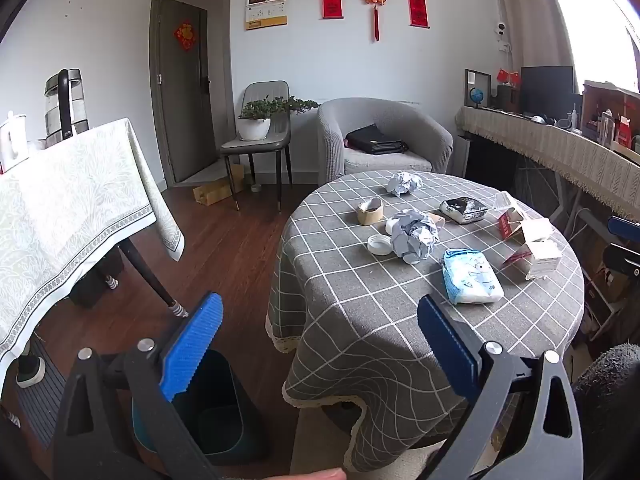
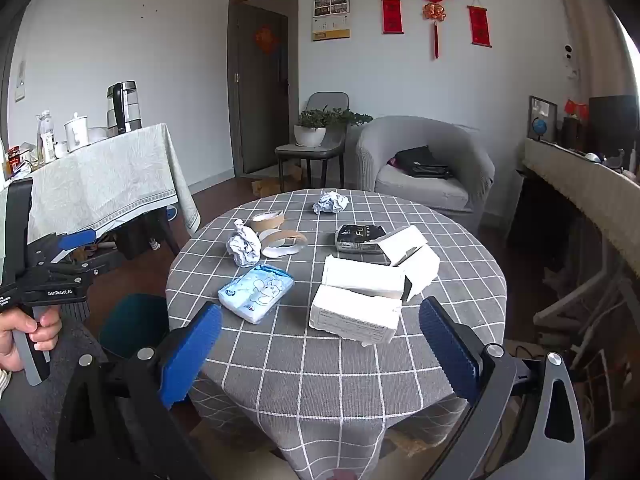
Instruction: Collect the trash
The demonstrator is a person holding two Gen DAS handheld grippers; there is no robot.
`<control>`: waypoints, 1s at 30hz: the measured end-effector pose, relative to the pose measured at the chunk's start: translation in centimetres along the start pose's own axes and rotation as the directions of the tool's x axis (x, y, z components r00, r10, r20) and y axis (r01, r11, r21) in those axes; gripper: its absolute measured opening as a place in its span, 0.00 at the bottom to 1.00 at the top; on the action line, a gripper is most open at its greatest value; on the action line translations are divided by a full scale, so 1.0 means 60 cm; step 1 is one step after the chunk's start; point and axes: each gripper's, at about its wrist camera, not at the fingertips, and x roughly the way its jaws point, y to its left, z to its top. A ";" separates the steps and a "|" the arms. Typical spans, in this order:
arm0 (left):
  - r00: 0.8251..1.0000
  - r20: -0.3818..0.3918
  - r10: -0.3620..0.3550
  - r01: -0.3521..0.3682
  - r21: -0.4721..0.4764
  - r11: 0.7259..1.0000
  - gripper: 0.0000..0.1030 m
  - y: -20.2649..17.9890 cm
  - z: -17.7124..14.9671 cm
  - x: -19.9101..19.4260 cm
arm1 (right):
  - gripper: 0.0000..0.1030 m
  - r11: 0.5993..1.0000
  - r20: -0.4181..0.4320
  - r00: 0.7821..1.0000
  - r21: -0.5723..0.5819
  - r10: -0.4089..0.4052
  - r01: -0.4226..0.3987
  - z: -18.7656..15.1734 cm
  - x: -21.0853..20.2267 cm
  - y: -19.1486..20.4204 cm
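Both of my grippers hang with their blue pads spread wide and nothing between them.

From the left wrist, my left gripper (image 1: 320, 344) frames the near edge of the round table (image 1: 400, 320) under its grey checked cloth. The trash lies beyond the pads, toward one o'clock: a blue-and-white tissue pack (image 1: 471, 278) nearest, a big crumpled paper ball (image 1: 414, 237) just behind it touching a white lid (image 1: 379, 245), a tape roll (image 1: 370, 211) at twelve, a second paper ball (image 1: 404, 184) at the far rim, a crushed dark packet (image 1: 464, 209), and torn white cartons (image 1: 532, 244) at two o'clock. A dark teal bin (image 1: 216, 404) stands on the floor at seven o'clock, beside the table.

From the right wrist, my right gripper (image 2: 320, 344) points at the white cartons (image 2: 360, 304), which sit just ahead at twelve o'clock. The tissue pack (image 2: 256, 292) is at eleven o'clock. At nine o'clock my left hand (image 2: 28, 336) holds the other gripper, its jaws apart, above the bin (image 2: 132, 320).
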 end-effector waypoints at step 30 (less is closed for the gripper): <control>1.000 -0.003 0.004 -0.004 0.007 1.000 0.97 0.002 -0.002 0.005 | 0.97 1.000 0.005 1.000 0.003 0.002 -0.002 -0.001 0.001 0.000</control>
